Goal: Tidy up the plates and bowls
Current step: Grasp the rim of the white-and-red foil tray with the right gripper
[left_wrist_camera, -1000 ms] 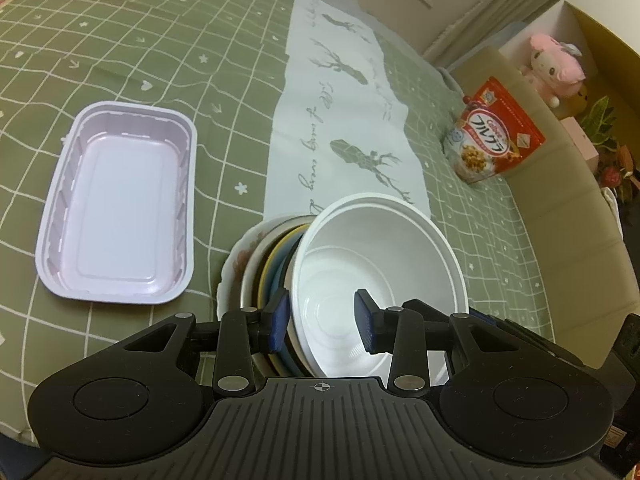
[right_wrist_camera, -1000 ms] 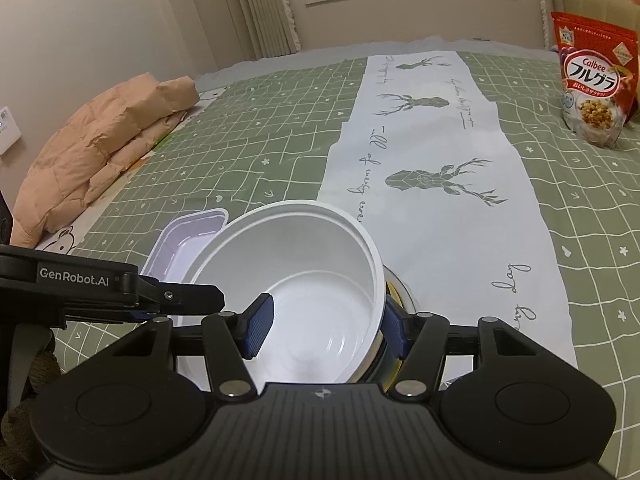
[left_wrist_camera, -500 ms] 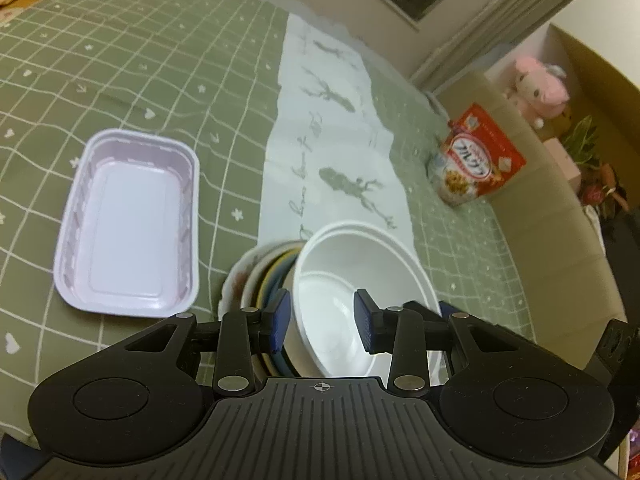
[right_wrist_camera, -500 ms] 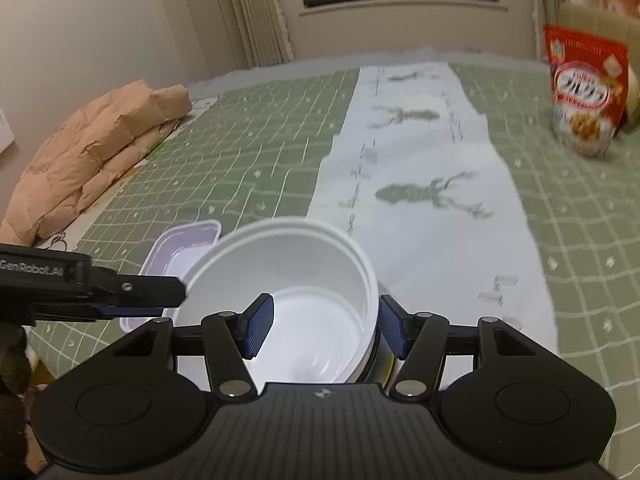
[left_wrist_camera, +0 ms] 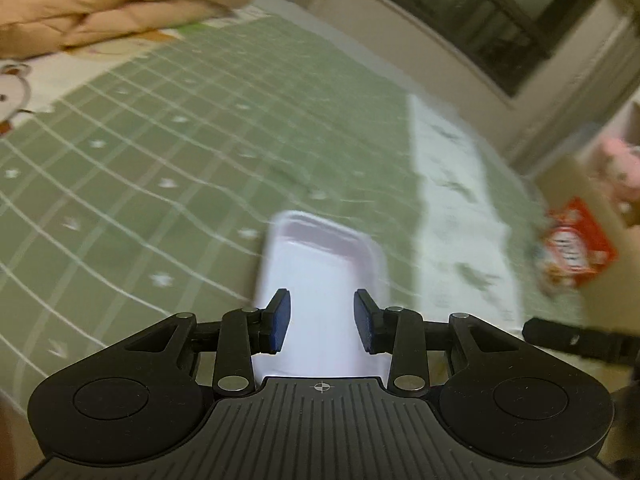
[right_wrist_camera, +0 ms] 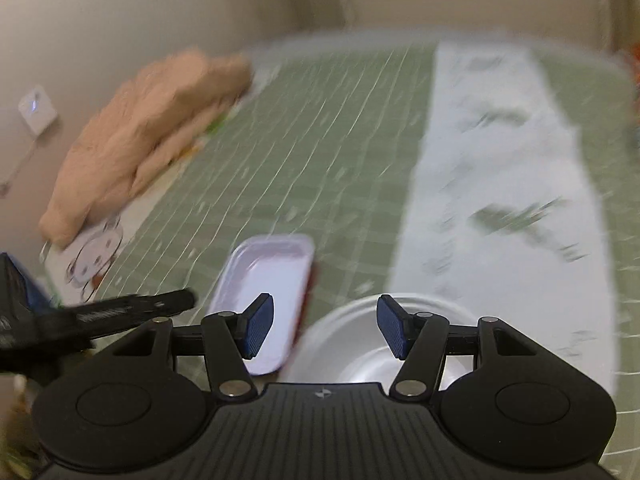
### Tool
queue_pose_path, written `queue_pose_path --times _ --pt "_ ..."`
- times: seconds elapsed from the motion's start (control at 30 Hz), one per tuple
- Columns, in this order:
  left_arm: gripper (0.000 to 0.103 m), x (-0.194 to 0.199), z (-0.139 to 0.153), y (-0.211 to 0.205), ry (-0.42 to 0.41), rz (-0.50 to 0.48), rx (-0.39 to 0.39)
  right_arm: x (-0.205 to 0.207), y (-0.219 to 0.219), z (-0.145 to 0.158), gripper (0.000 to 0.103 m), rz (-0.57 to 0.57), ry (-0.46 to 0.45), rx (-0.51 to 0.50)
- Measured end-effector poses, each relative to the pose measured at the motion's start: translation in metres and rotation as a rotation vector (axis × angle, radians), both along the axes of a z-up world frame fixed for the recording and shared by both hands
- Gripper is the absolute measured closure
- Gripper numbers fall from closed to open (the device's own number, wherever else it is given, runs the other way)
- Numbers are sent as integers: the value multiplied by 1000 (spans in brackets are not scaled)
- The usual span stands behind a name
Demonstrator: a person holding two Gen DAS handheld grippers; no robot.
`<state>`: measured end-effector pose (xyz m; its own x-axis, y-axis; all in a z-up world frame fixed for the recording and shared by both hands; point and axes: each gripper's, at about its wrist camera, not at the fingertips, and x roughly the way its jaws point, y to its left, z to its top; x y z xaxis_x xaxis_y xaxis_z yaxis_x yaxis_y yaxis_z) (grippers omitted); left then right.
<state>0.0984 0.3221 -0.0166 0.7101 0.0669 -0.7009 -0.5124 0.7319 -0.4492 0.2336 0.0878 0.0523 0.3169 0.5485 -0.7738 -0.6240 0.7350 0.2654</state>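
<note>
Between the blue pads of the left gripper nothing is gripped: its jaws stand apart, released, and through the gap shows the pale lilac rectangular tray, which lies on the bed below and ahead of the fingertips. Whether the pads reach down to the tray's rim cannot be told, since both views are smeared by blur. The tray sits on the green checked bedspread, just left of the white runner with deer prints. Farther off, a peach quilt is bunched at the top left, a red cereal bag stands at the right edge of the bed, and something pink, too blurred to make out, sits above it. The tip of the other tool pokes in from the right.

At the right gripper, the jaws are likewise apart and hold nothing. The white bowl lies just below and beyond its right pad, open side up, on the border of the bedspread and the runner. The tray lies beside the bowl to its left, partly behind the left pad. A black finger of the left gripper reaches in from the left towards the tray. Beyond, the quilt rests against the wall.
</note>
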Motion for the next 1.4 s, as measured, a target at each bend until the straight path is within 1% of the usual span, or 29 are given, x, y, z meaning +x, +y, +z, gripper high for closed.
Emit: queue_pose_path --times 0.07,0.13,0.2,0.27,0.33,0.4,0.47,0.5,0.57,0.67,0.73,0.9,0.97,1.0,1.07,1.2,1.33,1.4 --pt "64 3 -13 8 35 20 25 13 34 -12 45 20 64 -70" --pt "64 8 -27 15 67 26 34 24 68 -25 45 24 89 -150" --pt "64 15 -41 19 85 18 5 32 100 -41 45 28 94 -232" --pt "64 20 -56 25 92 0 -40 36 126 -58 45 28 91 -307" --pt "65 25 -65 28 95 -13 -68 39 146 -74 44 25 96 -370" --pt "70 26 -71 30 95 -20 -76 37 155 -89 45 23 100 -408" --pt "74 25 -72 34 89 -29 -78 37 165 -105 45 18 127 -436" --pt "74 24 -72 35 84 -34 -83 37 169 -111 46 18 151 -441" --pt "75 19 -71 38 76 -37 -83 32 174 -120 46 19 202 -433" --pt "76 5 -67 39 77 -33 -76 17 179 -123 48 51 214 -411" --pt "76 -8 -63 38 86 -21 -58 6 179 -122 47 63 226 -390" --pt "76 -43 -60 40 108 1 -54 -9 175 -122 48 60 296 -276" --pt "76 -56 -61 39 122 -1 -58 -20 172 -125 48 64 306 -226" --pt "76 -60 -61 38 131 0 -54 -26 172 -127 48 68 297 -210" --pt "76 -64 -65 38 150 3 -46 -39 168 -129 48 81 253 -168" --pt "77 -66 -67 43 173 15 -31 -62 154 -127 48 68 129 -86" --pt "77 -63 -66 49 178 34 -12 -80 140 -127 48 62 -1 -53" --pt "77 -60 -68 53 184 39 -13 -80 135 -130 48 47 -51 -53"
